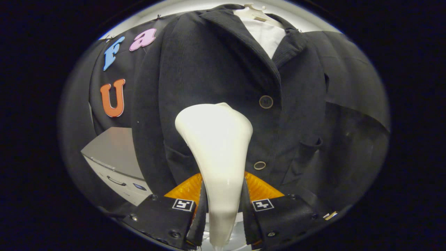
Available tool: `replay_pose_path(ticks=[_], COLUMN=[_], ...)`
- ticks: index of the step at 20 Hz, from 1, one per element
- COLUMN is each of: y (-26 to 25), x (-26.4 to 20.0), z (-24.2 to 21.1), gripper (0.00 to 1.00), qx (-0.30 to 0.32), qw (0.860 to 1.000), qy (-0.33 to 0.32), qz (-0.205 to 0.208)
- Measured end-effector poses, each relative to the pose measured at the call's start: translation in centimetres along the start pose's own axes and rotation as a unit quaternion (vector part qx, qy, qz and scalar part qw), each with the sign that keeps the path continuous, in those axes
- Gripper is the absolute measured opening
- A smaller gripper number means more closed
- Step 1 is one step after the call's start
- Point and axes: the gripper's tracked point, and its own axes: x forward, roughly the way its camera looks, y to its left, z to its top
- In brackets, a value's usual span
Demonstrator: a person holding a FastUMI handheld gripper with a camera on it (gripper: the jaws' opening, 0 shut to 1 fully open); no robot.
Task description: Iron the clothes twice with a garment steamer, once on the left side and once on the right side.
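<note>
A dark corduroy jacket (223, 76) hangs on a white hanger (256, 12) over a white shirt (266, 36), straight ahead of me. My gripper (223, 205) is shut on the white garment steamer (217, 153), both fingers pressing its narrow handle. The steamer's wide head rises from between the fingers and faces the jacket's front, just left of the button row and between the upper button (266, 101) and the lower button (259, 165). Whether the head touches the cloth I cannot tell.
A grey cabinet (115, 157) with a drawer handle stands to the lower left of the jacket. Black cloth covers the wall behind the jacket on both sides. The jacket's right sleeve (352, 90) hangs out to the right.
</note>
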Motion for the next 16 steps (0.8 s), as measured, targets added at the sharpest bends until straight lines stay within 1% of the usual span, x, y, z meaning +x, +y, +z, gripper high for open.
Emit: replay_pose_path(ticks=[7,16], y=[-0.2,-0.2], x=[0.5,1.9], z=[-3.4,-8.1], gripper=[0.47,0.47], qx=[0.016,0.019], qw=[1.0,0.999], qy=[0.012,0.036], qz=[0.01,0.012])
